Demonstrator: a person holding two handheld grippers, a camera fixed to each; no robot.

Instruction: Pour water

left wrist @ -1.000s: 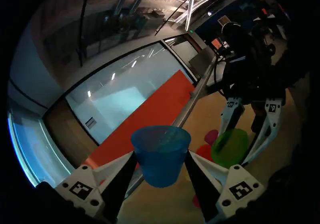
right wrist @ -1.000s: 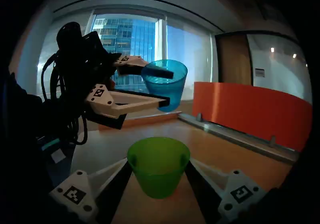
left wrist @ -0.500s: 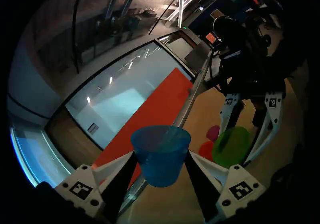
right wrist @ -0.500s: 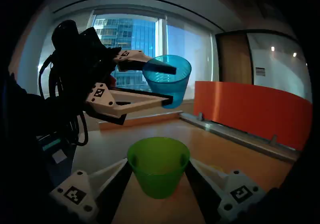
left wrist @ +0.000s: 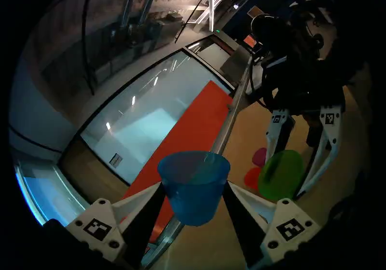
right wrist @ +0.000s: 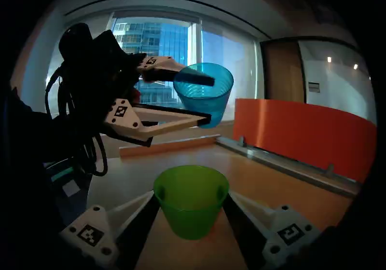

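Blue cup (left wrist: 194, 188) is clamped between the fingers of the left gripper (left wrist: 194, 189). In the right gripper view it hangs high over the table, above and beyond the green cup (right wrist: 191, 200), well apart from it, with its rim tipped slightly.

Ahead of the right gripper (right wrist: 191, 196), an orange panel (right wrist: 304, 130) stands along the right side of the wooden table (right wrist: 270, 183), with a metal rail (right wrist: 284, 166) at its foot. A tall window (right wrist: 159, 43) lies straight ahead, behind the left gripper. Black cables (right wrist: 94, 149) hang from that gripper's body, off to the left. In the left gripper view a red thing (left wrist: 251, 177) and a magenta thing (left wrist: 259, 156) lie on the table beyond the green cup, near the right gripper's fingers; what they are I cannot tell.

Both fingers of the left gripper press the blue cup's sides at a middling width. The right gripper grips the green cup the same way, upright and low over the table. Whether either cup holds water cannot be told.

Open air separates the two cups. Bare tabletop runs from the right gripper forward to the rail.
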